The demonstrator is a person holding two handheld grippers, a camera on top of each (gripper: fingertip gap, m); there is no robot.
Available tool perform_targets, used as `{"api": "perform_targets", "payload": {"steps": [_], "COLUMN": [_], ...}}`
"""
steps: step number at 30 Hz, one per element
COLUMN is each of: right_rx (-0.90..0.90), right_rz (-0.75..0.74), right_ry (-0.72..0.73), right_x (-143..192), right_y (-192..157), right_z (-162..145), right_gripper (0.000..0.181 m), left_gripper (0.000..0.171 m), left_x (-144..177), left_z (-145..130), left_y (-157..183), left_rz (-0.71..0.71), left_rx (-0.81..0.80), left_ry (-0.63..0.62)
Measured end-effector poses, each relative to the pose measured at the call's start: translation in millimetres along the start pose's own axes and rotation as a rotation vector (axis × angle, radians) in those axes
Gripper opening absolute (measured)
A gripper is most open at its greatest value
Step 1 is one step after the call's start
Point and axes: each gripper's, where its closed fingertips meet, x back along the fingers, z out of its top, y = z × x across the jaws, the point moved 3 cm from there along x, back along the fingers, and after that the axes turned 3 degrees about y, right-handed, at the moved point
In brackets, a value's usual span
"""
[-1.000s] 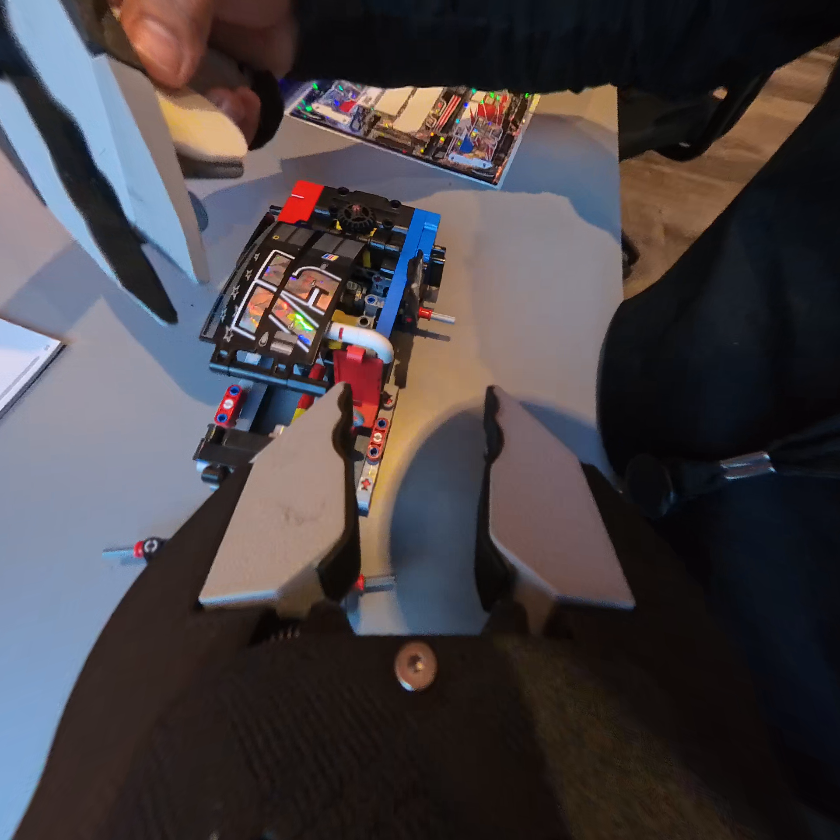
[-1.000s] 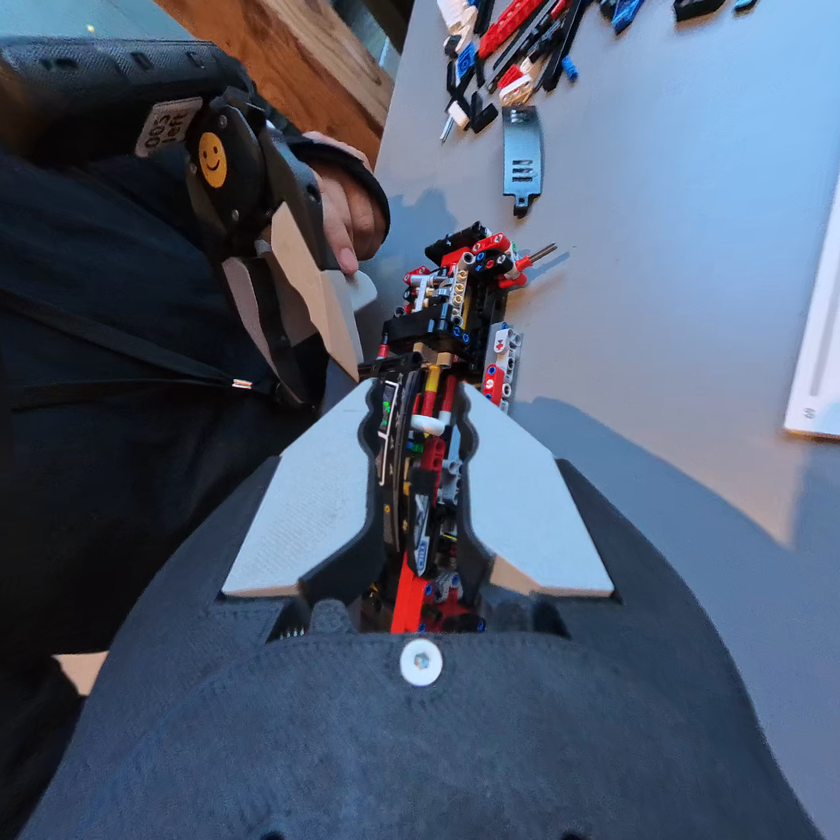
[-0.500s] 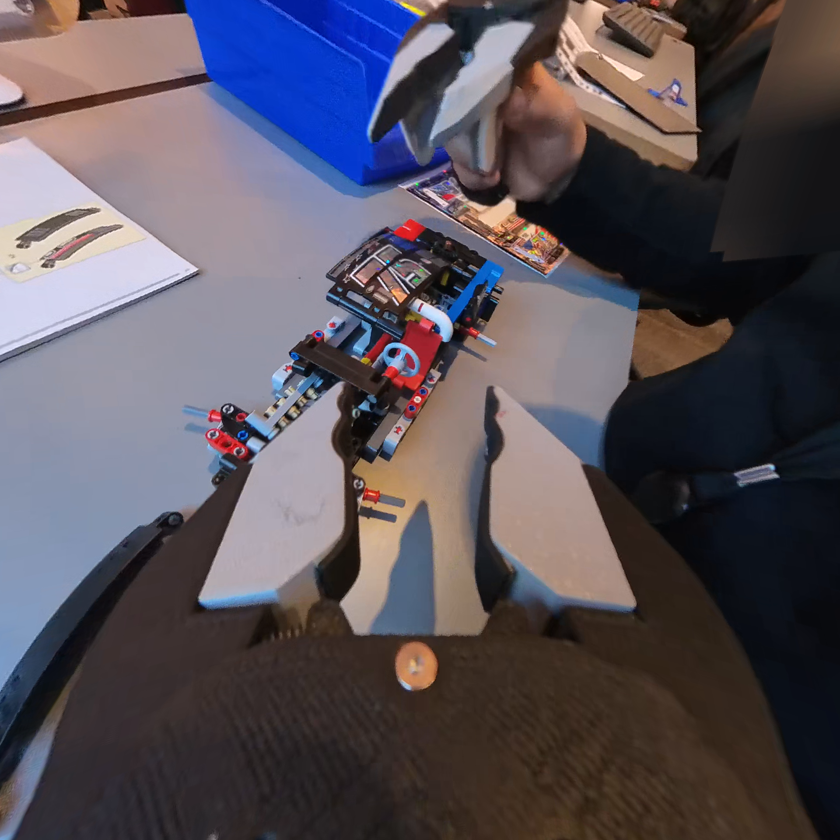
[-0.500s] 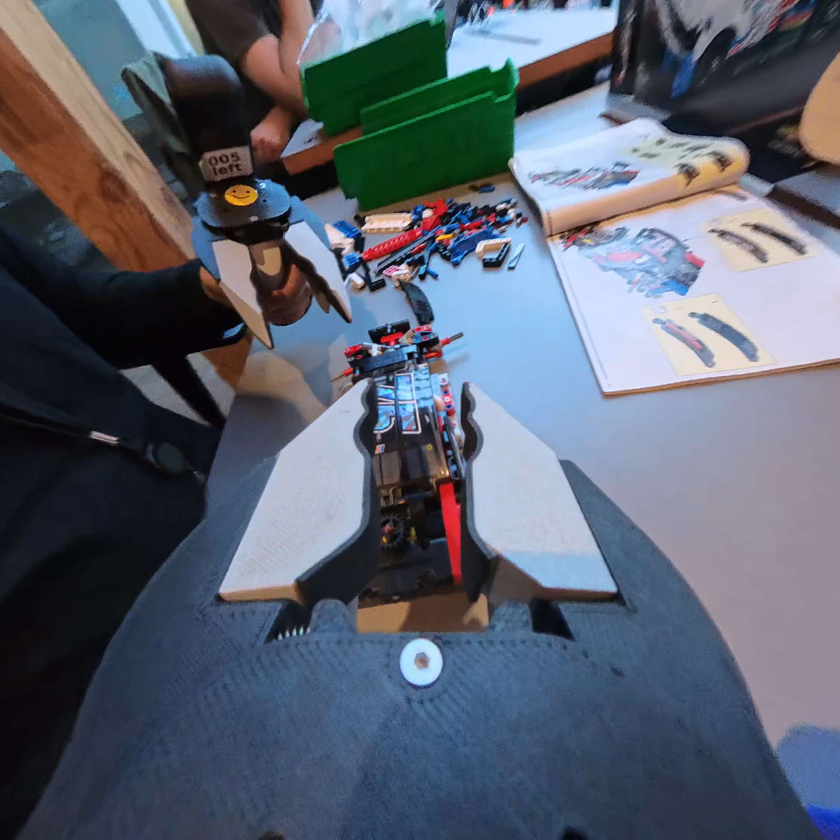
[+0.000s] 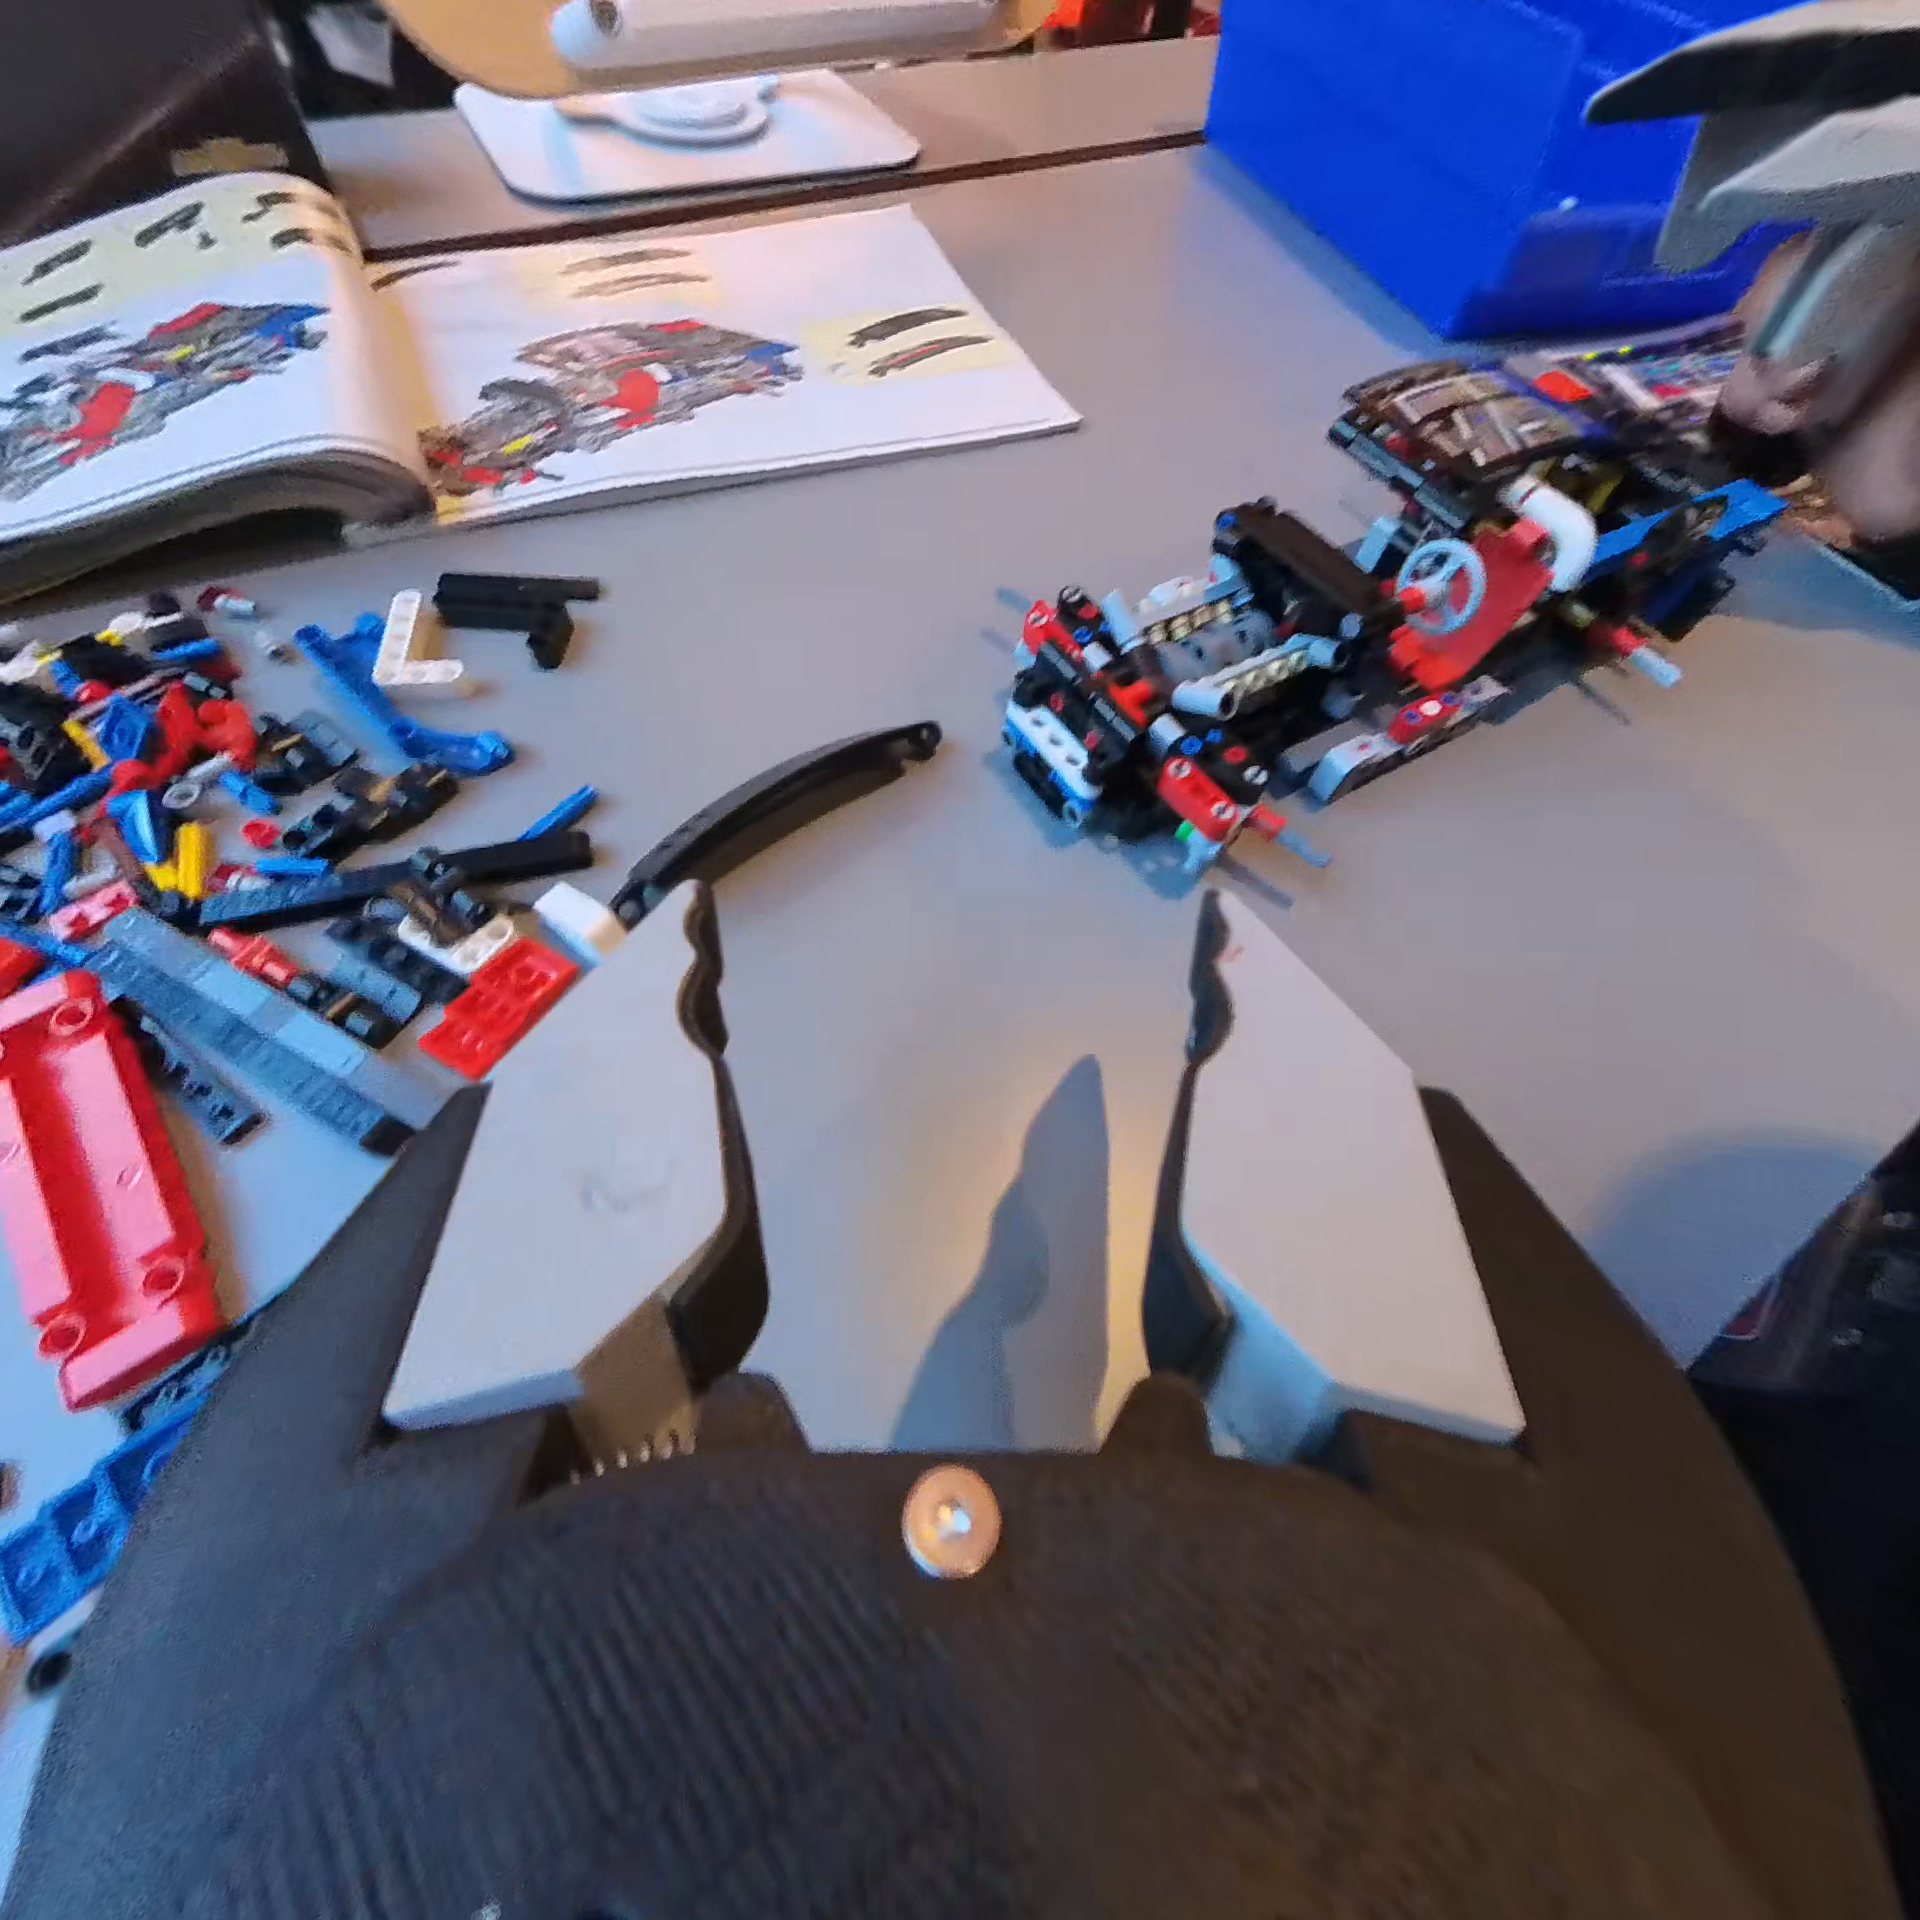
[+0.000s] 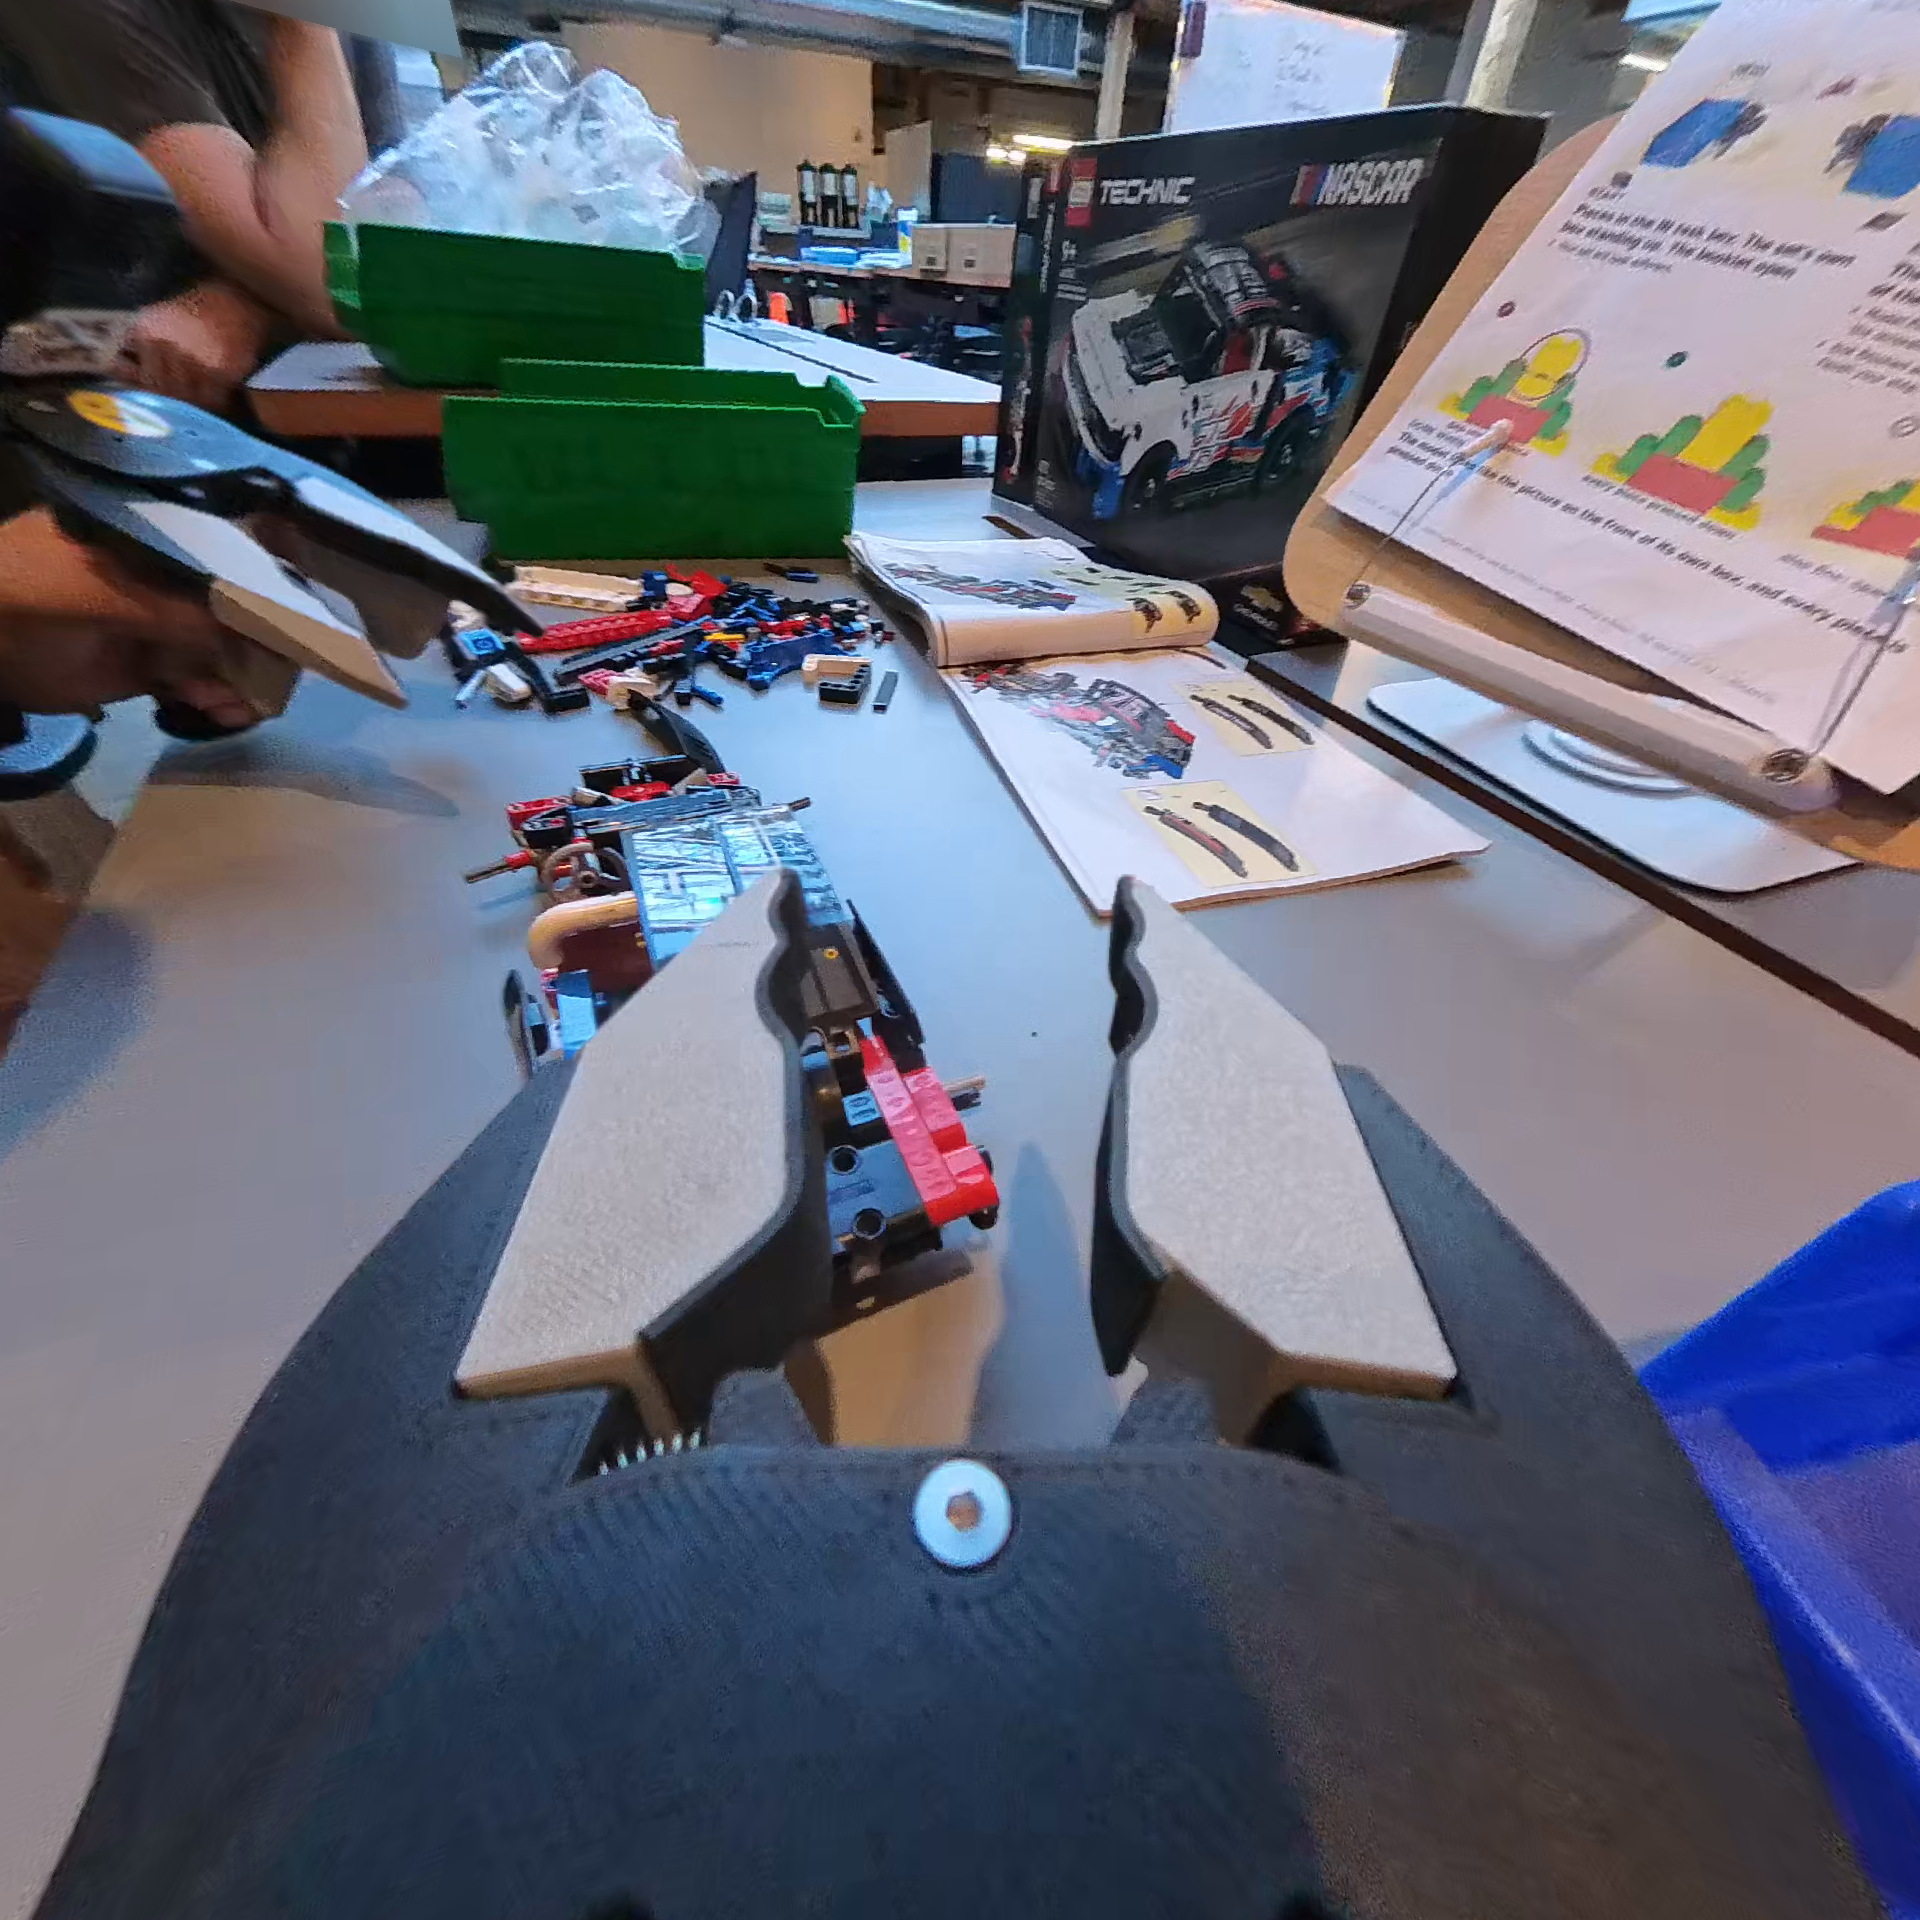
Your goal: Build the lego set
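Both tongs stand with their jaws apart and nothing between them. From the left wrist view, the left gripper (image 5: 951, 914) hovers over bare grey table (image 5: 1507, 1018); the half-built lego car (image 5: 1382, 634) lies ahead to the right, a curved black panel (image 5: 774, 805) just beyond the left finger, and a heap of loose pieces (image 5: 239, 831) to the left — the open instruction booklet (image 5: 520, 353) behind it. From the right wrist view, the right gripper (image 6: 951, 935) hangs low over the car (image 6: 717, 935), whose rear end shows in the gap beside the left finger, seemingly not touched. Beyond lie the pieces (image 6: 707, 634), green bins (image 6: 644, 468) and the set's box (image 6: 1226, 343) — a blue bin (image 6: 1829, 1434) at right.
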Motion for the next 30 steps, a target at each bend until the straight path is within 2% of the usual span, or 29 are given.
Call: {"api": "perform_targets", "payload": {"steps": [4, 8, 10, 14, 17, 19, 20, 22, 30], "right_rx": [0.024, 0.033, 0.024, 0.037, 0.065, 0.08, 0.083, 0.089, 0.105], "right_rz": [-0.042, -0.09, -0.103, -0.139, -0.169, -0.185, -0.191, -0.201, -0.282], "right_ry": [-0.042, -0.065, -0.072, -0.103, -0.127, -0.144, -0.155, -0.176, -0.249], "right_x": [-2.3, -3.3, -4.2, -5.5, -6.4, -7.4, -8.1, -9.6, -14.5], "right_y": [4.2, 11.1, 14.4, 19.7, 21.9, 23.5, 24.2, 26.0, 43.4], "right_z": [-9.2, -15.4, -17.7, -21.9, -24.3, -26.3, -27.6, -30.3, -39.2], "right_gripper": [0.052, 0.051, 0.05, 0.049, 0.048, 0.048, 0.048, 0.047, 0.044], "left_gripper": [0.088, 0.07, 0.059, 0.048, 0.043, 0.028, 0.016, 0.002, 0.0], "left_x": [3.0, -2.9, -11.1, -35.5, -56.4, -66.2, -69.0, -73.7, -95.5], "left_z": [-8.3, -0.2, 7.2, 19.8, 7.0, -8.0, -7.4, -8.0, -0.5], "left_y": [-10.7, -18.8, -24.9, -38.5, -46.3, -49.1, -48.0, -46.8, -41.1], "left_rz": [0.016, -0.026, -0.05, -0.083, -0.085, -0.09, -0.098, -0.112, -0.048], "left_rx": [-0.012, -0.102, -0.168, -0.297, -0.412, -0.48, -0.497, -0.532, -0.686], "left_ry": [-0.027, -0.044, -0.091, -0.189, -0.313, -0.392, -0.37, -0.374, -0.304]}}
